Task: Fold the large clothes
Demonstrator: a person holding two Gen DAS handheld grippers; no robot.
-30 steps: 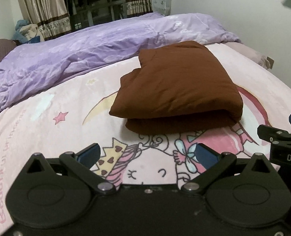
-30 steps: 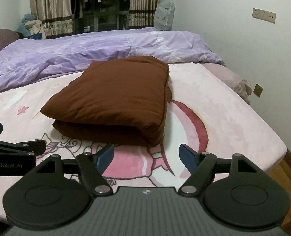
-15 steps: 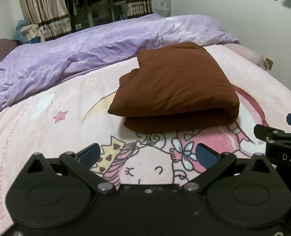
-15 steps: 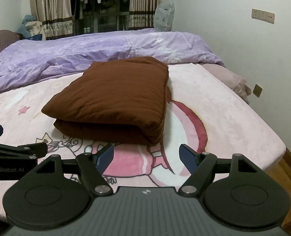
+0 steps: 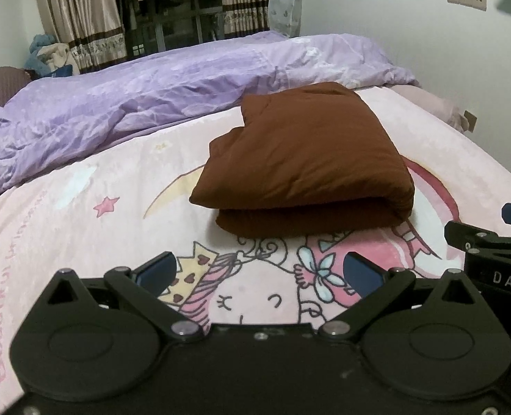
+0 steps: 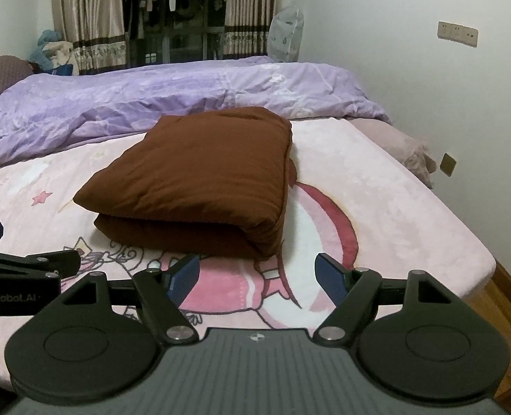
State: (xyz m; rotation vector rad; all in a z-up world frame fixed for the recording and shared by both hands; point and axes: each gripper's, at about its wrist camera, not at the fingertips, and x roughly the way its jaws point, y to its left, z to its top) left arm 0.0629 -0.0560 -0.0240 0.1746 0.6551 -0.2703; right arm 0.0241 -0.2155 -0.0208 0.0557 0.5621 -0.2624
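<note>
The left gripper point(image 5: 259, 271) hovers with its jaws wide apart and nothing between them. Beyond it, the brown folded garment point(image 5: 304, 162) lies on the pink cartoon blanket point(image 5: 82, 214), near the purple duvet point(image 5: 151, 93) at the far side. The right gripper point(image 6: 257, 278) is also spread wide, empty, just before the garment.

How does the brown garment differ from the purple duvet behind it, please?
The brown garment is folded into a compact, doubled stack; the purple duvet lies spread and rumpled. The garment is plain dark brown, the duvet pale with faint prints. Both rest on the pink cartoon blanket.
</note>
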